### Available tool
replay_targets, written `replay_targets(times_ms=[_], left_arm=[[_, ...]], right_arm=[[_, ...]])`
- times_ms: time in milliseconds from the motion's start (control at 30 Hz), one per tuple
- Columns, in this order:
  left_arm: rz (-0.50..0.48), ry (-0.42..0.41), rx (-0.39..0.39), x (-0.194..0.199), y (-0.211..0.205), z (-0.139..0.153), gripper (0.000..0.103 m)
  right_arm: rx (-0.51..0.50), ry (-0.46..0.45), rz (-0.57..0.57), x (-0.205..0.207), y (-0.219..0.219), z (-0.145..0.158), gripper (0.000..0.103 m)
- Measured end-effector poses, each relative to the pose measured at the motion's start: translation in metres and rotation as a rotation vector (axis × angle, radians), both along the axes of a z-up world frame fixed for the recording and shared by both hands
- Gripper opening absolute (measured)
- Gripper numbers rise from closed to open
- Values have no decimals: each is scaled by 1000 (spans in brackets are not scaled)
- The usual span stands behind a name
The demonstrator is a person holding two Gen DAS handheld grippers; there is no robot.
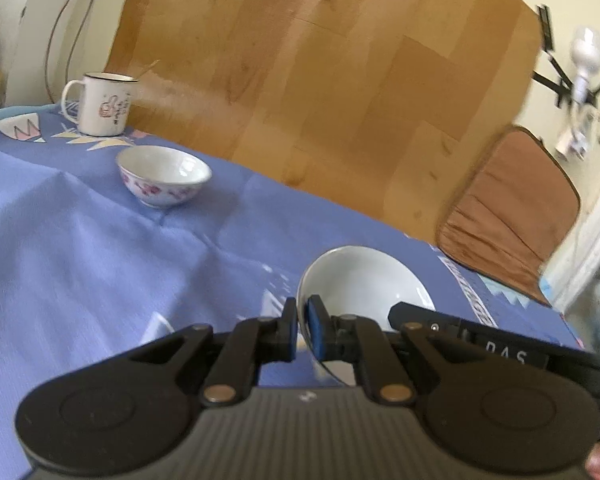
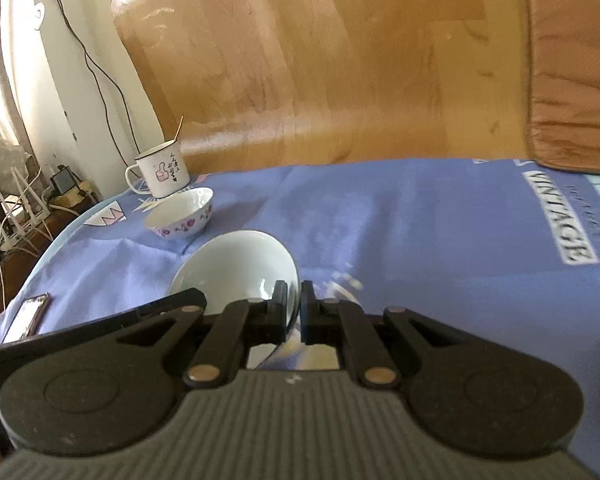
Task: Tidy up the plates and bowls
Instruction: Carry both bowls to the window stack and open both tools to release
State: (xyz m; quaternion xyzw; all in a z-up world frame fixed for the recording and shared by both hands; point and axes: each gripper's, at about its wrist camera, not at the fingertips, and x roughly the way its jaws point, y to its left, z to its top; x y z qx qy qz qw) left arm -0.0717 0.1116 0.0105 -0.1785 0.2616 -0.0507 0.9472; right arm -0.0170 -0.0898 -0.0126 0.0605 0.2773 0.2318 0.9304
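Both claws were clamped on one plain white bowl (image 1: 364, 280): your left gripper (image 1: 302, 320) pinched its 9 o'clock rim, your right gripper (image 2: 294, 308) its 3 o'clock rim. From there the flowered bowl (image 1: 164, 180) lay toward 11 o'clock on the blue cloth (image 1: 80, 260), nearer your left hand.

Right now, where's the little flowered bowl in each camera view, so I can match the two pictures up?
Left wrist view: the flowered bowl sits upper left on the blue tablecloth, in front of and to the right of the enamel mug.
Right wrist view: the flowered bowl sits left of centre, just in front of the enamel mug, beyond the plain white bowl.
Shared landmark: the enamel mug behind it.
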Motion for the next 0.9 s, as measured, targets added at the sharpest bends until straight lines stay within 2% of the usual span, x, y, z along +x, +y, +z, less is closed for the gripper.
replay_targets(times_ms=[233,667,900], left_arm=[[-56,4,36,-8,-34,8,7],[-105,-22,97,-15,-80,29,7],[-177,-38,113,-10,-115,39,7]], right_arm=[[42,-13,-51,-15,-31,0,9],[106,-78,-103,-36,-73,6,9],[123,-129,-180,-49,-108,10,9]])
